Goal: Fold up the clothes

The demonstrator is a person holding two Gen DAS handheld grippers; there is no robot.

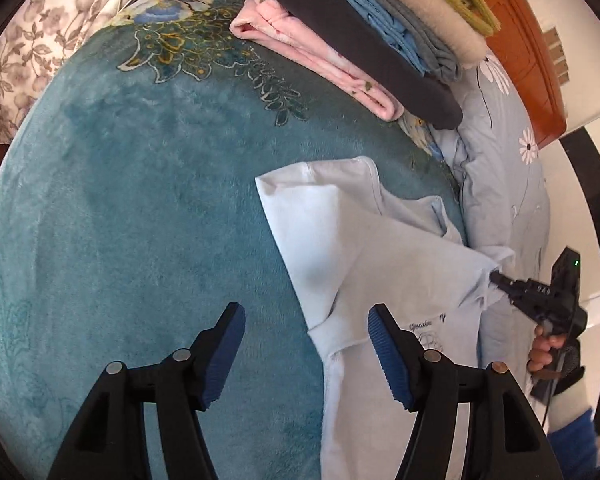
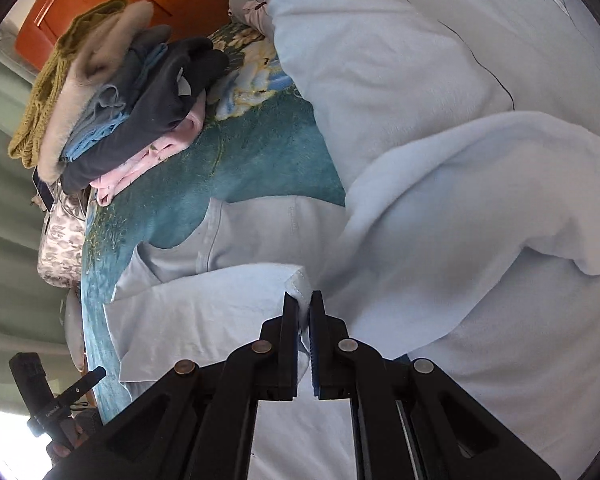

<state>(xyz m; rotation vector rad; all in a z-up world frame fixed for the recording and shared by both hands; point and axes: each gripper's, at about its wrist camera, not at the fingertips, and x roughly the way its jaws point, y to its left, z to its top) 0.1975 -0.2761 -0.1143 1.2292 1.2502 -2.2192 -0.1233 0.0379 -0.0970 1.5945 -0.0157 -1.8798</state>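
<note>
So far: a stack of folded clothes (image 1: 380, 28) already sat on the bed's teal blanket (image 1: 140, 200).
T-shirt (image 1: 340, 240): pale blue, lay half-folded on the blanket.
Right claw (image 2: 304, 300): pinched the shirt's edge.
Left claw (image 1: 306, 320): spread, empty, over the shirt's edge.
Left: finishing this fold.

Black two-finger left gripper (image 1: 306, 354) with ribbed blue pads (image 1: 388, 356), round metal rivets; blue sleeve (image 1: 572, 436).

Pale blue tee (image 1: 364, 248) on teal bedspread
Partly folded, sleeve out flat; one edge lifted off bed; small print near hem; stack of folded clothes (image 1: 380, 36) well apart.
</note>
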